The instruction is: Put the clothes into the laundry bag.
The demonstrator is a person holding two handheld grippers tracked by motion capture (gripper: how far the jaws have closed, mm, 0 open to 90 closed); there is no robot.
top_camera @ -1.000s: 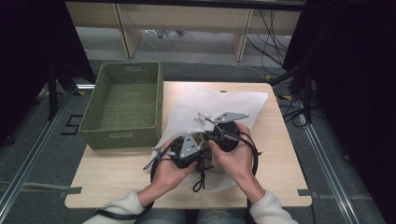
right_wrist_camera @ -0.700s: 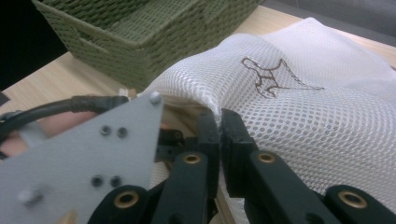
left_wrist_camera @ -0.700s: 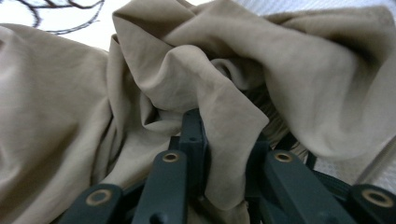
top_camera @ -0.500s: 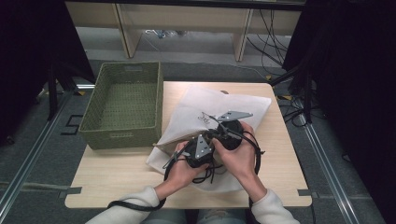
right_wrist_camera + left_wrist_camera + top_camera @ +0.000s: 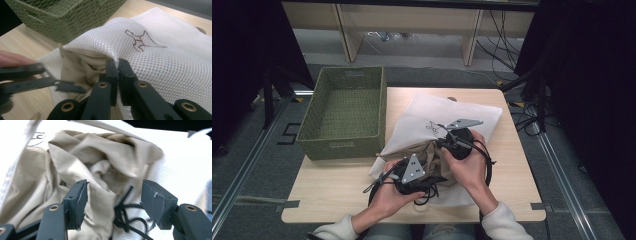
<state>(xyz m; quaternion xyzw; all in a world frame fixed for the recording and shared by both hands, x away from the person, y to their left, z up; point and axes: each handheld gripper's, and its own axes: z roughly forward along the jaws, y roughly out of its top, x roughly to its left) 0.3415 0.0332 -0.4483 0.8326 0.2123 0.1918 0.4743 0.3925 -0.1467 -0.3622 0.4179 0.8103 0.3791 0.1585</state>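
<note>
A crumpled beige cloth garment (image 5: 82,170) sits in the mouth of a white mesh laundry bag (image 5: 452,117), which lies on the right half of a pale wooden desk (image 5: 337,192). A black drawstring (image 5: 125,217) curls over the garment near the opening. The right tool (image 5: 117,65) has its jaws pressed together, pinching the bag's upper rim and holding the mouth lifted. The left tool (image 5: 113,202) points into the opening; its jaws have just been opening and now stand spread, with a fold of the beige cloth between them but, as far as the close view lets me judge, not squeezed by the pads. A brown outline emblem (image 5: 141,40) is stitched on the mesh; no lettering can be read in it. Just left of the bag stands a rectangular green woven basket (image 5: 343,112) bearing a small label (image 5: 343,145), too small to read. Around the desk lies grey floor (image 5: 252,150), with black curtains at both sides and loose cables (image 5: 507,30) by a light wooden frame behind.
</note>
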